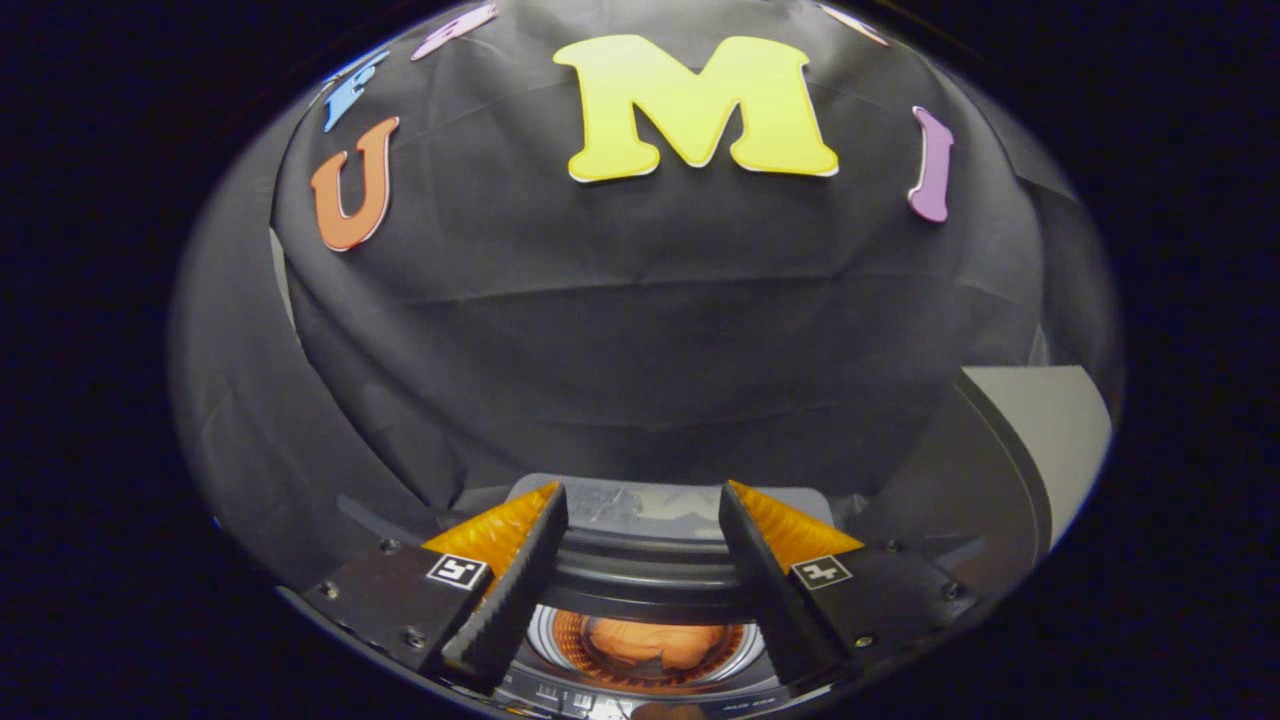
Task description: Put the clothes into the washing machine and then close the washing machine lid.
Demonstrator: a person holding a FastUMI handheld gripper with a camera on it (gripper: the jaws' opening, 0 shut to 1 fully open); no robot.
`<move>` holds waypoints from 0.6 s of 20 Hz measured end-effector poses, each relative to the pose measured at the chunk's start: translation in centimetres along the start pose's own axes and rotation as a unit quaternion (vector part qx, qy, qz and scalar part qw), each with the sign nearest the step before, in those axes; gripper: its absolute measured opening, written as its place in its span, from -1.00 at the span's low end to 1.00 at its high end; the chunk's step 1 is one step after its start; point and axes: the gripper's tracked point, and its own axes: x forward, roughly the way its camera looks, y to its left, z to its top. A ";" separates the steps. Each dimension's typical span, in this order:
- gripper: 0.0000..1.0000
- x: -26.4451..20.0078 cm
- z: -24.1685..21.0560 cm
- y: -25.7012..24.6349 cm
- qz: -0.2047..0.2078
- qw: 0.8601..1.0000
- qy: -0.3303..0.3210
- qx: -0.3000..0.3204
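With what looks like orange clothes (655, 645) already lying in the washing machine (650, 575) drum between and below the fingers, the gripper (642, 515) hangs open and empty, and the lid (1010, 470), apparently raised, remains to close.

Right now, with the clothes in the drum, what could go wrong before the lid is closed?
1. The orange clothes look heaped high in the drum; if they reach the rim, the lid may pinch them.
2. The tool is open and empty, above the drum opening, and the raised lid stands off to its right; a hasty swing could knock the lid so that it slams down.
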 end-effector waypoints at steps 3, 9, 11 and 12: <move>0.93 -1.8 -4.8 0.0 0.006 1.000 0.018 -0.012; 0.93 -7.6 -7.5 -0.5 0.013 0.999 -0.008 -0.042; 0.93 -10.8 -7.3 -0.7 0.020 0.998 -0.033 -0.056; 0.93 -12.7 -6.8 -1.0 0.024 0.996 -0.053 -0.061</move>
